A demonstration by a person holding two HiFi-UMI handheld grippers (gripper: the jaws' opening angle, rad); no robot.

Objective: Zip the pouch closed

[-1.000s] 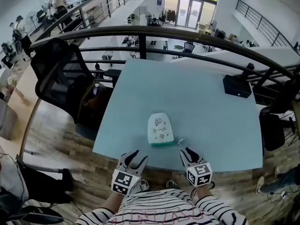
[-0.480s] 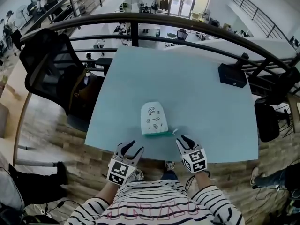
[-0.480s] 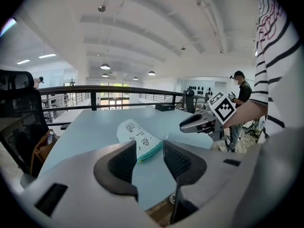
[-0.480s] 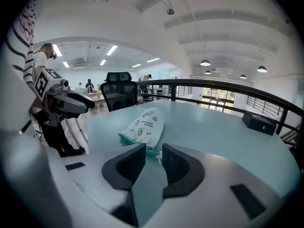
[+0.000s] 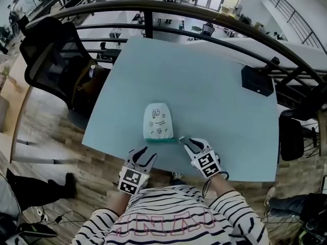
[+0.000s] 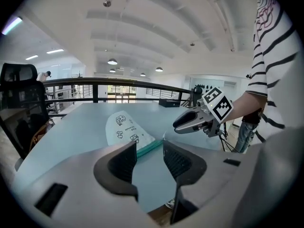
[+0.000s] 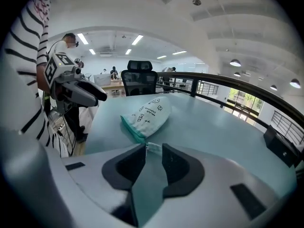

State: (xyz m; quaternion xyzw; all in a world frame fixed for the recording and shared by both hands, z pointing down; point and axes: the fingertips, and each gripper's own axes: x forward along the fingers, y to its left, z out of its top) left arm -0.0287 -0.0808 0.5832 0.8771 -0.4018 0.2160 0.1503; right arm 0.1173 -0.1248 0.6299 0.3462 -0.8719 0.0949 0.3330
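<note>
A white pouch (image 5: 157,120) with small drawings lies on the pale blue table (image 5: 209,91), its teal zipper edge (image 5: 159,139) facing me. A small pull tab (image 5: 180,139) sticks out at the edge's right end. My right gripper (image 5: 189,143) is open just behind that tab; in the right gripper view the tab (image 7: 152,147) sits at the mouth of the parted jaws (image 7: 153,151), with the pouch (image 7: 147,112) beyond. My left gripper (image 5: 142,154) is open over the table's near edge, short of the pouch (image 6: 124,128), with nothing between its jaws (image 6: 148,148).
A black box (image 5: 257,80) sits at the table's far right. A black office chair (image 5: 51,55) with a brown bag (image 5: 89,83) stands to the left. A dark railing (image 5: 153,8) runs behind the table. The table's near edge is under my grippers.
My right gripper has moved forward and left up to the zipper's pull tab. The left gripper has stayed near the table edge. The head view has shifted slightly.
</note>
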